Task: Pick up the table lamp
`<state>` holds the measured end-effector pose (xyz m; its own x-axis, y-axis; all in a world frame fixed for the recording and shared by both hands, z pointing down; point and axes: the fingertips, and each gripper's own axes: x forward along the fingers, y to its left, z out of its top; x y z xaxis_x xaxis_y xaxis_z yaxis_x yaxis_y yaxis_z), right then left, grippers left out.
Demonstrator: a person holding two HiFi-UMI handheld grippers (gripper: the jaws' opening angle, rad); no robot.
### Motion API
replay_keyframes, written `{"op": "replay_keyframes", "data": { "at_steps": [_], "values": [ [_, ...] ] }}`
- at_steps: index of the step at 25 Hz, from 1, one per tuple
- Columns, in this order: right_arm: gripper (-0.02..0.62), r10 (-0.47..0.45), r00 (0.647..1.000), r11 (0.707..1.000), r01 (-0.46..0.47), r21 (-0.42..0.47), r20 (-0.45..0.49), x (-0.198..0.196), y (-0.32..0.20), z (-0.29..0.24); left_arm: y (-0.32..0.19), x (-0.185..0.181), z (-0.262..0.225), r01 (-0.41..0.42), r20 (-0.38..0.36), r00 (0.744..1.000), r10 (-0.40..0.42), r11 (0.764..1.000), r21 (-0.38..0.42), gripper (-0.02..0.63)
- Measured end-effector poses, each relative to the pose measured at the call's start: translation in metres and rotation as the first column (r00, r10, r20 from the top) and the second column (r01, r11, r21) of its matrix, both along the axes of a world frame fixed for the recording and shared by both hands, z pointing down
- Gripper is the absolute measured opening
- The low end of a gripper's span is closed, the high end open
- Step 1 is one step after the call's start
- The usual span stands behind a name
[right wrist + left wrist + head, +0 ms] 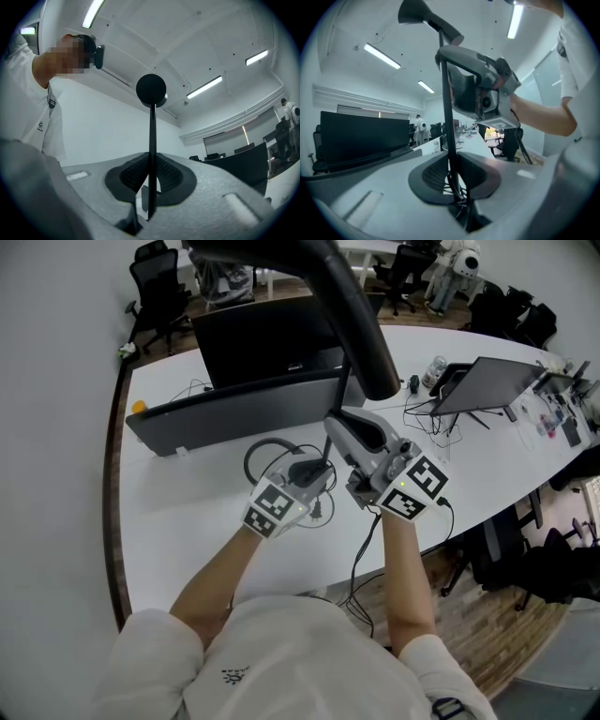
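At the far left edge of the white worktop (187, 540) stands a black office chair (159, 287), and further in a dark monitor (267, 343). In front of the monitor the left gripper (322, 472) points toward the middle of the worktop. Its jaws are pinched on the thin black stem (447, 117) of the table lamp (356, 315), low down, where some cables run beside the stem. The lamp rises from between the two grippers, and its black arm curves up close under the head camera, hiding part of the monitor. No view shows whether its base touches the worktop. Just right of the left gripper, the right gripper (336, 426) is tilted a little upward. Its jaws are pressed on the same stem higher up, with the round lamp head (151, 89) straight above them. Well to the right an open laptop (487, 381) sits among cables.
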<state>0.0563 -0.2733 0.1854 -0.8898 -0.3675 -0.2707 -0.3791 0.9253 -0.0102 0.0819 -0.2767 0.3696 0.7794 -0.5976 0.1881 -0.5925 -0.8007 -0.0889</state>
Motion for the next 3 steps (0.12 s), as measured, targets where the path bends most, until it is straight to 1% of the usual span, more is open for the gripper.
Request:
{"op": "replay_keyframes", "data": {
  "at_steps": [3],
  "values": [
    [0.037, 0.000, 1.000, 1.000, 0.000, -0.003, -0.003, 0.0004, -0.0011, 0.0037, 0.0006, 0.0019, 0.0019, -0.005, 0.001, 1.000, 0.005, 1.000, -0.005, 0.055]
  ]
}}
